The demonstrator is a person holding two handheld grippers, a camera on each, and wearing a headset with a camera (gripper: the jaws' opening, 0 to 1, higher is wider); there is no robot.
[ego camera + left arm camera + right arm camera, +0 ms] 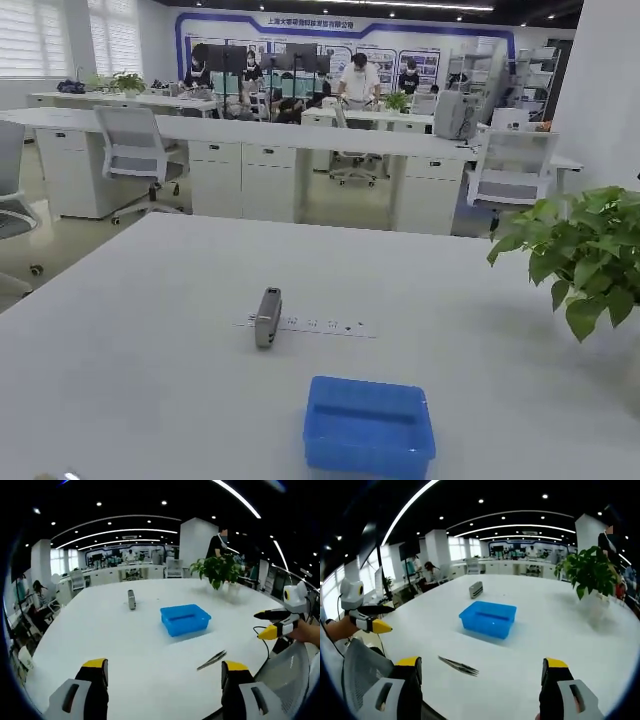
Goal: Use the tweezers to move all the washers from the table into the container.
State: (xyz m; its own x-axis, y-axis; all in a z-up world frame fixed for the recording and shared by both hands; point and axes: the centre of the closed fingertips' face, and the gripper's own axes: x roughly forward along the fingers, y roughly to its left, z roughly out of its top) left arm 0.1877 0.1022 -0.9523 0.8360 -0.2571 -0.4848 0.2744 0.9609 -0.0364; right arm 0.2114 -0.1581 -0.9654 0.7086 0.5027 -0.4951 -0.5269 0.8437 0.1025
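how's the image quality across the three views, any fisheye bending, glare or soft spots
Head view: little distortion, flat even light, the blue container almost shadowless, the far office a bit soft. Left gripper view: heavy fisheye, the ceiling light strips arc and the table edge bows; tweezers small but sharp enough. Right gripper view: same bending, faint soft shadow beside the container.

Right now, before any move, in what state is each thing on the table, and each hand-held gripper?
Tweezers, lying flat on the table, not held.
Blue container, upright, open at the top, no lid.
Left hand-held gripper, open, holding nothing.
Right hand-held gripper, open, holding nothing.
Potted plant, upright.
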